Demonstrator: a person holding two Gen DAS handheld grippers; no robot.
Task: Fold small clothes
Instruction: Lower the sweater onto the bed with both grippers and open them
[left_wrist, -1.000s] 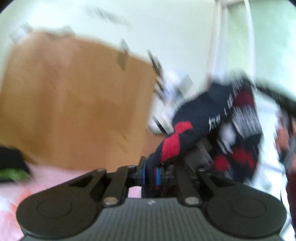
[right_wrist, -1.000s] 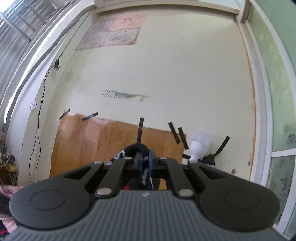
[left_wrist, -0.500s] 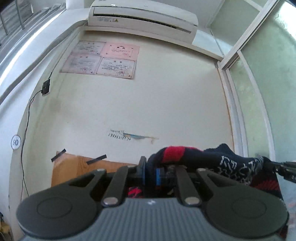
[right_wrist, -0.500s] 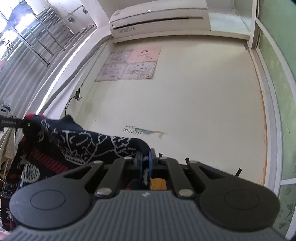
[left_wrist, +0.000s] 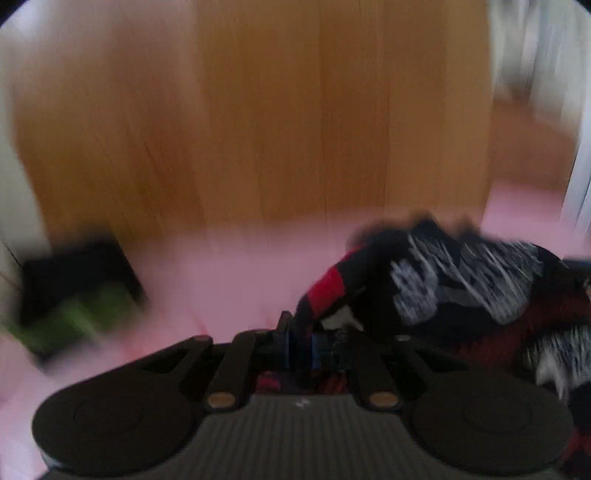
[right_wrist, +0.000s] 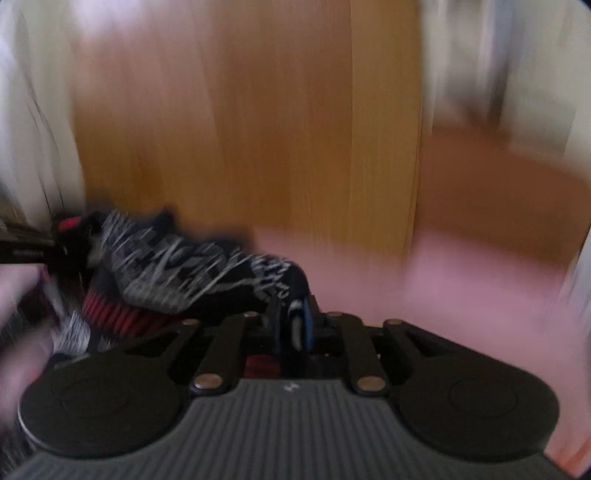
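Left wrist view. The left gripper (left_wrist: 300, 347) has its jaws drawn almost together on a dark fold of the knitted garment (left_wrist: 436, 288), which is navy with red bands and a white pattern. From the pinch point the cloth runs up and away to the right of the picture, its long axis lying roughly across the frame towards the other hand's side. The bulk of the garment sits low over the pink bedcover (left_wrist: 229, 266), near it or just touching; the blur does not let me say which. A black item with green on it (left_wrist: 74, 295) lies well apart at the left, on the same cover. A wooden panel (left_wrist: 295, 110) stands behind. The picture is heavily smeared throughout.

Right wrist view. The right gripper (right_wrist: 291, 325) has its jaws beginning to part, with an edge of the same garment (right_wrist: 184, 273) lying between the blue pads (right_wrist: 308, 325); contact looks light, and whether the pads press on the cloth cannot be read through the blur. From here the cloth extends to the left of the picture, towards the left gripper's end.

Assessment. The garment is stretched between the two grippers, long axis running hand to hand, low over the bedcover. Each gripper sits at one end, so neither is nearer the middle. In my judgement the step in hand is laying the piece down flat; the left end is firmly held, the right end is being let go.
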